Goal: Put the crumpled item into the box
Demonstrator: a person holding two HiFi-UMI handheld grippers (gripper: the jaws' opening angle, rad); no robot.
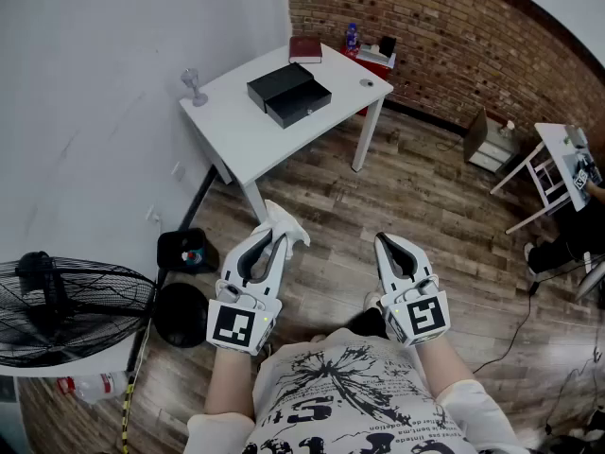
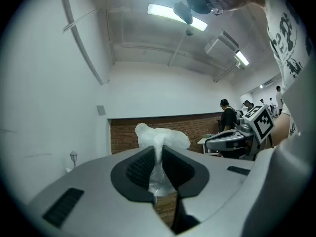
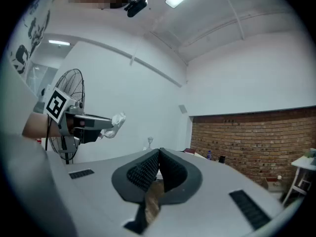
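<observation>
A white crumpled item sticks out of the tips of my left gripper, which is shut on it. In the left gripper view the item is pinched between the dark pads and bulges above them. The open black box stands on the white table ahead, well beyond both grippers. My right gripper is held at the same height to the right, shut with nothing between its pads. The right gripper view shows the left gripper with the item off to its left.
A glass stands at the table's left corner and a dark red book at its far edge. A black fan and a dark bin sit on the floor at left. A second white table stands at right.
</observation>
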